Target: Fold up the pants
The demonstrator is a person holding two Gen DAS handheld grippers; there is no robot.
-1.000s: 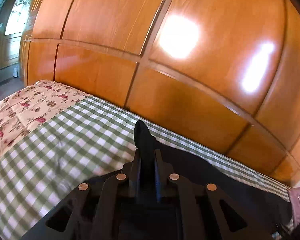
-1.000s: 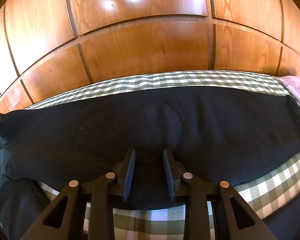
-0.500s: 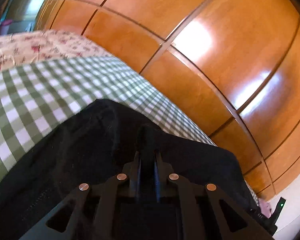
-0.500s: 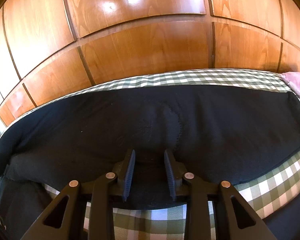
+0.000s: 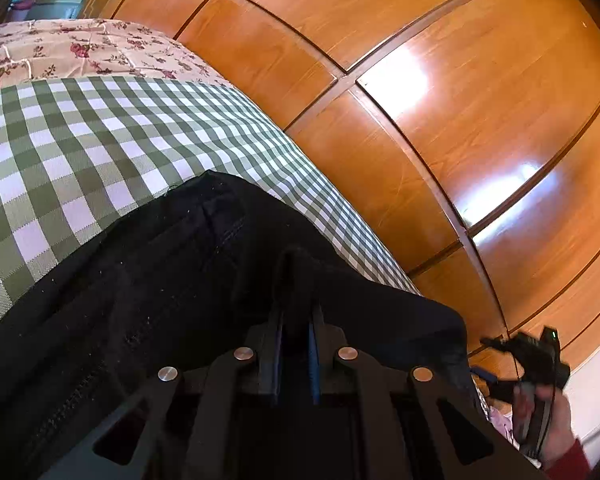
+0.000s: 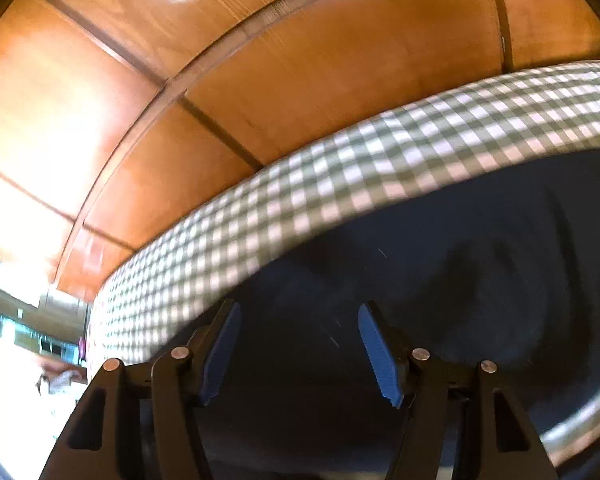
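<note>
Black pants [image 5: 148, 280] spread on the bed's green-checked sheet [image 5: 80, 136], long axis running along the wooden wardrobe [image 5: 440, 128], a band of checked sheet showing between far edge of pants and wardrobe foot. Floral cloth [image 5: 68, 48] beyond the checked sheet, at the end of the bed away from the pants.

Left gripper [image 5: 296, 316]: jaws clenched on a raised pinch of the pants, a dark fold standing up between the blue pads, zipper and seam stitching just beside it on the near side. Right gripper [image 6: 300, 344]: jaws opening, nothing pressed between the pads, only flat black fabric lying below and beyond them; view blurred. Also seen from the left wrist, far along the pants toward their other end, carried in a hand [image 5: 552, 412] with a red sleeve.

Judged from this: one end of the pants lifted and held by the left, the rest still flat along the wardrobe, so the fold turns on carrying that held end lengthwise along the pants toward the right side. Right jaws above the fabric and free, likely nearer to the next pinch point; exact point not tellable.
</note>
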